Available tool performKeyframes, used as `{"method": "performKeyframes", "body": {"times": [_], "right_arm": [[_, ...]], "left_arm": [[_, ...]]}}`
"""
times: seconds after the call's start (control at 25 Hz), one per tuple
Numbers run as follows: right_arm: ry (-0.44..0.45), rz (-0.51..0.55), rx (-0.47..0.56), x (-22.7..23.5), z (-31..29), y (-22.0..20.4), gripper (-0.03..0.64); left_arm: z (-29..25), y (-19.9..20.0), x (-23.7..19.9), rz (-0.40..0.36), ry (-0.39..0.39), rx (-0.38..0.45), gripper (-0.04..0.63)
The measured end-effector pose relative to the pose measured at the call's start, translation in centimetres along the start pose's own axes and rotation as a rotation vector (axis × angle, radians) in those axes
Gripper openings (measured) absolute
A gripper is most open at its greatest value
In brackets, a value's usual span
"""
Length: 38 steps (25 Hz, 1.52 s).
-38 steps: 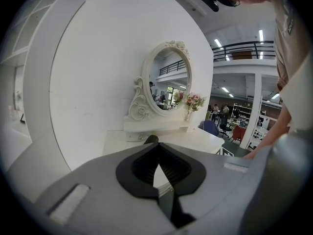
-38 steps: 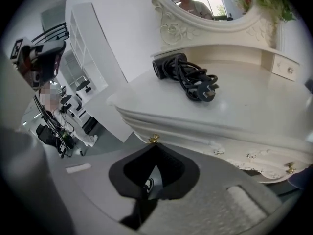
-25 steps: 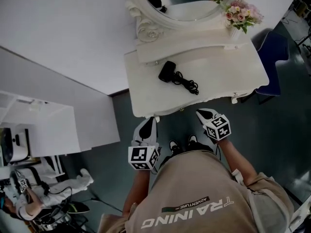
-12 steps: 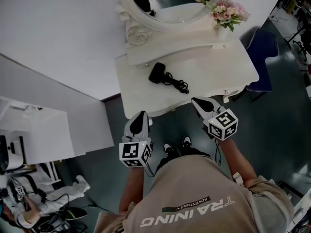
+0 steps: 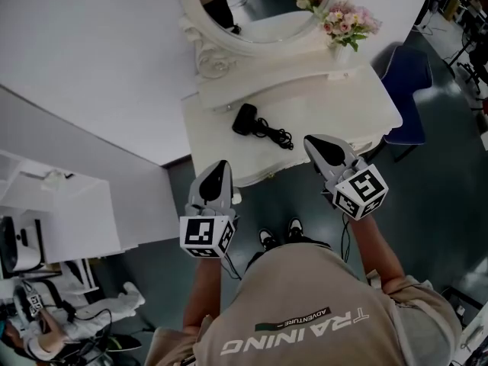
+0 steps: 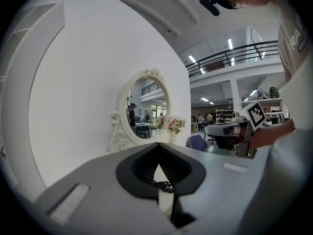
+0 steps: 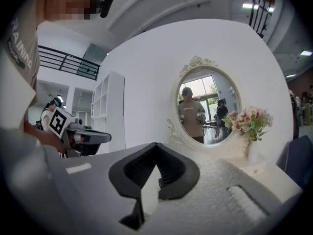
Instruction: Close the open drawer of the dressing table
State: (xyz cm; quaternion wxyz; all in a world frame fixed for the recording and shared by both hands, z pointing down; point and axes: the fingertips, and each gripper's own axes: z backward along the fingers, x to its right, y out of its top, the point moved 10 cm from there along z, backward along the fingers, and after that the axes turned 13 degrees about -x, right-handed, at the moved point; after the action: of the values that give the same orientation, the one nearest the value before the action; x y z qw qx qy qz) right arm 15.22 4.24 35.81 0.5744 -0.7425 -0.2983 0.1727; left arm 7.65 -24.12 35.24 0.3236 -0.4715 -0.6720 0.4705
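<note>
The white dressing table (image 5: 328, 109) stands ahead of me, with an oval mirror (image 5: 252, 14) at its back. From above, no drawer shows sticking out of its front edge; a small knob (image 5: 267, 175) shows there. My left gripper (image 5: 216, 168) hangs shut over the table's front left corner, holding nothing. My right gripper (image 5: 314, 142) is shut and empty over the front edge, right of the middle. In the left gripper view the jaws (image 6: 157, 145) meet at their tips, and the same holds in the right gripper view (image 7: 155, 145).
A black hair dryer (image 5: 245, 118) with a coiled cord lies on the tabletop. A vase of pink flowers (image 5: 347, 21) stands at the back right. A blue chair (image 5: 404, 90) is right of the table, a white shelf unit (image 5: 61, 219) to the left.
Both grippers have risen toward the head camera and shifted forward, from below the table's front edge to overlapping it. Both stayed shut.
</note>
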Motion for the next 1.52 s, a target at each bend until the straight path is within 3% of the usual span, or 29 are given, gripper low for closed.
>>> {"method": "performKeyframes", "body": {"times": [0.32,0.52,0.72,0.96,1.44,1.52], "right_arm": [[-0.063,0.152,0.036,-1.1,1.2,2.7,0.002],[-0.063,0.134,0.074,-1.5,2.2,3.7,0.002],[-0.09,0.153,0.079,-1.4,2.6,4.1,0.002],[-0.081,0.142,0.085,-1.7,2.6,4.0,0.002],[-0.077,0.156,0.096,-2.0,3.2,4.4,0.002],[-0.069,0.15,0.09,-2.0,2.9,4.1,0.002]], "left_arm": [[1.1,4.4,0.2,-0.082,-0.006,0.1,0.018],[1.4,5.5,0.3,-0.093,-0.003,0.122,0.018],[1.2,6.2,1.4,-0.182,0.002,0.103,0.018],[1.5,6.6,1.3,-0.138,0.0,0.125,0.018],[1.8,5.4,1.1,-0.132,0.048,0.115,0.018],[1.7,5.1,0.9,-0.092,0.026,0.119,0.018]]}}
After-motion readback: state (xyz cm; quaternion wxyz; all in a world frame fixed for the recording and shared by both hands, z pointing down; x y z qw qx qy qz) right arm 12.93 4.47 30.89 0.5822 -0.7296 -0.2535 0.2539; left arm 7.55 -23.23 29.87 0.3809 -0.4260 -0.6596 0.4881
